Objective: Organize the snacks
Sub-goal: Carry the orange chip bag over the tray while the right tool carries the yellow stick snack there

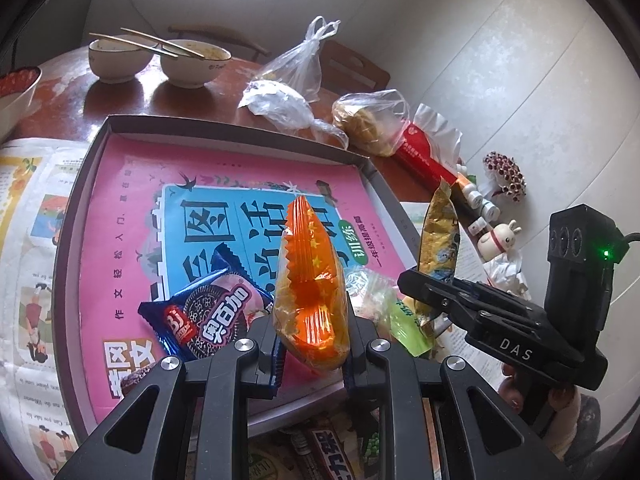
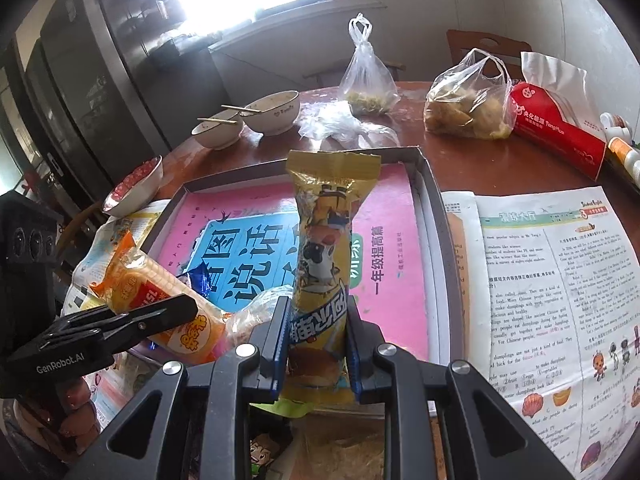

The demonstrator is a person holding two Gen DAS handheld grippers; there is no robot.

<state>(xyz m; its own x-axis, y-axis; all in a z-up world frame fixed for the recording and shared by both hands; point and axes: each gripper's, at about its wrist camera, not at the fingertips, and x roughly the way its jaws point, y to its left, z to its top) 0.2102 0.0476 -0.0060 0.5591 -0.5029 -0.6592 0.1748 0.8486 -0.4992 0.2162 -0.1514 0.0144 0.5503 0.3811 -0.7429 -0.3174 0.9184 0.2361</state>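
Fingers (image 1: 260, 344) pinch orange snack (image 1: 312, 280).

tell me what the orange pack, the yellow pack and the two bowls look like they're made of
Orange pack: thin glossy plastic film, see-through in places, with crimped zigzag ends and bright glare.
Yellow pack: printed film, probably foil-lined plastic; it creases and has a dull metallic sheen.
Bowls: likely glazed ceramic, though melamine is possible; smooth white walls with a soft shine.

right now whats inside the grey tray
The grey tray holds a pink book lining its floor, with a blue cookie packet on top. Held snacks hide the near corner.
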